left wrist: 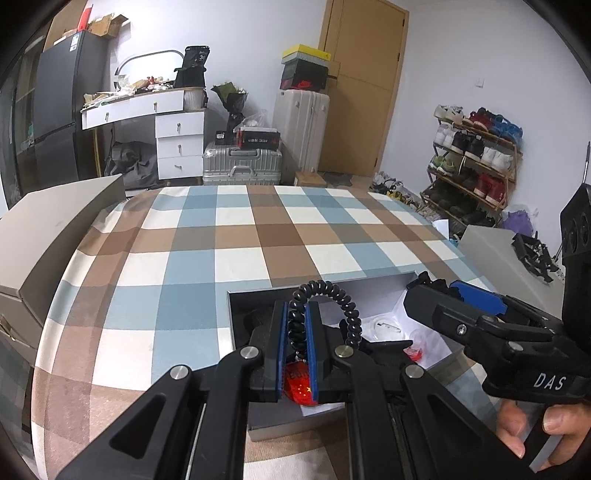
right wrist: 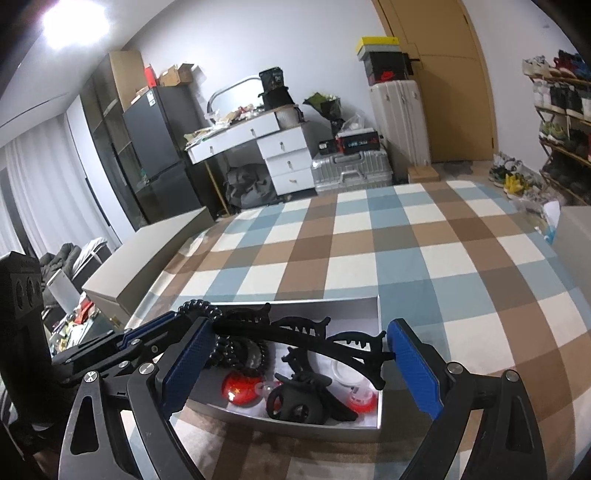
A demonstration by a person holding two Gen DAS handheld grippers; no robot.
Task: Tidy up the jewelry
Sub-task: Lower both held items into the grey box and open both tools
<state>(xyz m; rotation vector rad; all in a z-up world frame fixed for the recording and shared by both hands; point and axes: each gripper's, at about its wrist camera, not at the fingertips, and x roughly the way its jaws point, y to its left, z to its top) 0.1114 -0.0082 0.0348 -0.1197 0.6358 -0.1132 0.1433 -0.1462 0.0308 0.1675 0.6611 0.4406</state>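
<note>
- Black spiral coil hair tie (left wrist: 325, 306) is pinched between the left gripper (left wrist: 297, 332) fingers, just above the grey open cardboard box (right wrist: 378, 325) on the plaid bed.
- Risk: the springy coil may snag the black claw clips (right wrist: 314, 369) below, or slip from the narrow grip.
- Right gripper (right wrist: 303, 369) fingers are spread wide, empty, over the box's near-right side.
- Coil looks glossy and stretched into an arch.

- White walls (left wrist: 240, 44) enclose the room, with a wooden door (left wrist: 364, 85) at the back.
- A white desk (left wrist: 147, 107) stands beside a dark fridge (left wrist: 62, 103).
- Suitcases (left wrist: 242, 168) sit below.
- A shoe rack (left wrist: 476, 158) lines the right wall.
- A ceiling light (right wrist: 75, 20) glares.
</note>
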